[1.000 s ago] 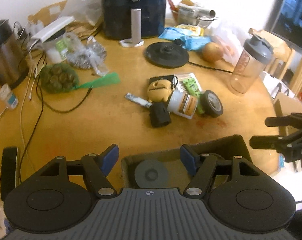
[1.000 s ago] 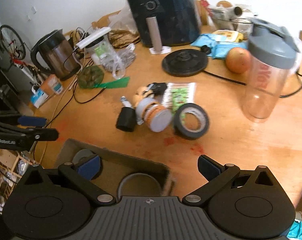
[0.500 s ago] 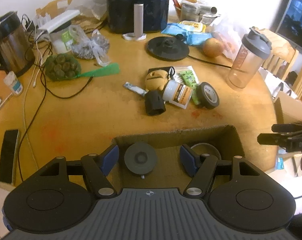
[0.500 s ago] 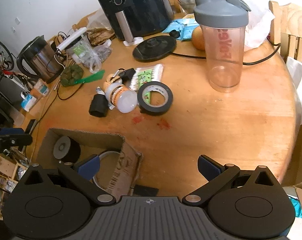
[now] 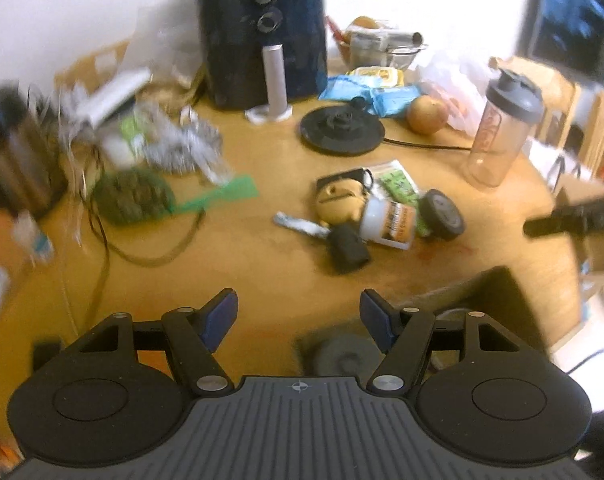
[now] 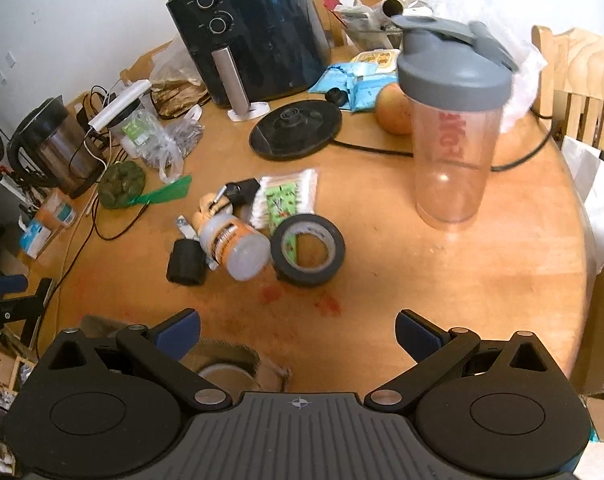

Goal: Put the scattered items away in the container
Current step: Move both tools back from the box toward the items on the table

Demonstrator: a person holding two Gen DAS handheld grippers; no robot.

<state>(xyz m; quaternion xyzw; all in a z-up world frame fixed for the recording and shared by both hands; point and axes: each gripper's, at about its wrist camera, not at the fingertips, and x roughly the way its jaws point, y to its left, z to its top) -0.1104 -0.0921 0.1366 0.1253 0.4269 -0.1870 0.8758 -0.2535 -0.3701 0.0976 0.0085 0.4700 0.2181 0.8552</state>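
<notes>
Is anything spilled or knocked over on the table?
Yes. The white bottle lies on its side against the black tape roll. Red smudges stain the wooden table just in front of them, like something spilled.

You are looking at a smooth wooden table (image 6: 402, 280) that is showing a satin sheen, with a matt black tape roll (image 6: 308, 249) and a translucent plastic bottle (image 6: 233, 245) wearing a paper label. The clear plastic shaker (image 6: 452, 120) is catching light, the air fryer (image 6: 245, 28) is gleaming glossy black, and the box (image 6: 267, 372) is showing rough, fraying cardboard.
</notes>
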